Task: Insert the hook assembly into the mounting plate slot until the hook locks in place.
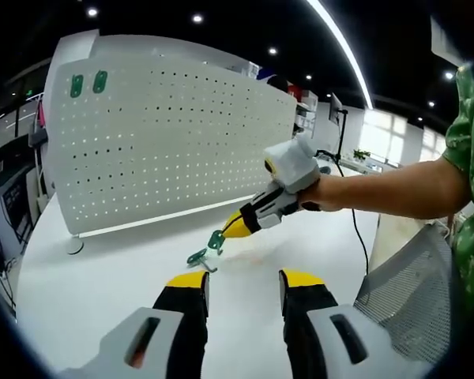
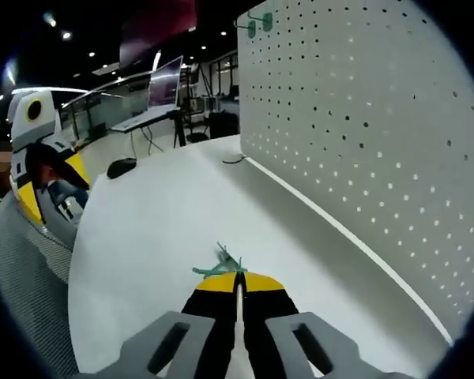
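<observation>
The green hook assembly (image 1: 208, 249) sits pinched at the tips of my right hand-held gripper (image 1: 235, 227), low over the white desk (image 1: 87, 292); in the left gripper view its lower end appears to be on or just above the desk surface, and I cannot tell which. In the right gripper view the same hook assembly (image 2: 223, 264) juts forward past the pressed-together yellow tips of my right hand-held gripper (image 2: 238, 286), its long axis roughly continuing the line of the jaws. The white perforated mounting plate (image 2: 363, 134) stands upright along the far edge of the desk, to the right of that jaw line and running nearly parallel to it, so I judge that the hook's tip must be swung toward the plate's face before it can meet a slot. Two green hooks (image 2: 257, 24) already hang near the plate's top corner. My left hand-held gripper (image 1: 243, 284) is spread and holds nothing, hovering nearer to me than the hook and well apart from the plate; the right one is plainly the closer to the work.
</observation>
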A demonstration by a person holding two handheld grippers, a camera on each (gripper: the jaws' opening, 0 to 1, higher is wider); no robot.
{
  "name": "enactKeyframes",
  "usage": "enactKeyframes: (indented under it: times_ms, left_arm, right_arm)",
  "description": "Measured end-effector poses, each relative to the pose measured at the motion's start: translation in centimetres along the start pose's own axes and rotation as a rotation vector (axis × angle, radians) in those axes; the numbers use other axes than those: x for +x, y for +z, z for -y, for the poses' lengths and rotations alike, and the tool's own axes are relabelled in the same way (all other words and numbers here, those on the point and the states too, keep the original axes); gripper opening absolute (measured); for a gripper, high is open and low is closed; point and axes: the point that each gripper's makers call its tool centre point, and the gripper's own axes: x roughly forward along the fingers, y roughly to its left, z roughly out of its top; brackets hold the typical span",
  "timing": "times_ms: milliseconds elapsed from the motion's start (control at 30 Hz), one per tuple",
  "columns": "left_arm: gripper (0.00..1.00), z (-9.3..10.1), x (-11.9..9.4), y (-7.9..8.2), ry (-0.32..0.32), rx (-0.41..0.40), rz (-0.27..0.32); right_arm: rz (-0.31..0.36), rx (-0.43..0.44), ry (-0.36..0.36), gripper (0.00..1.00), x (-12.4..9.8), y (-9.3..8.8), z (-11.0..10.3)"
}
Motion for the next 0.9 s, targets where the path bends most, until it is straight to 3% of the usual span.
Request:
enactKeyframes:
  times_ms: [467,900]
  left_arm:
    - [0.36,0.4,-0.2,0.8,-0.01,0.016,0.03]
    - [0.35,0.9,-0.7,2.2,0.004,0.09,0.072]
  right_arm:
    - [0.037,0.068,-0.006,0.0,-3.0,2.5,-2.0]
    - [0.077,0.14,-0.027,0.0,-5.6,4.1,-3.8]
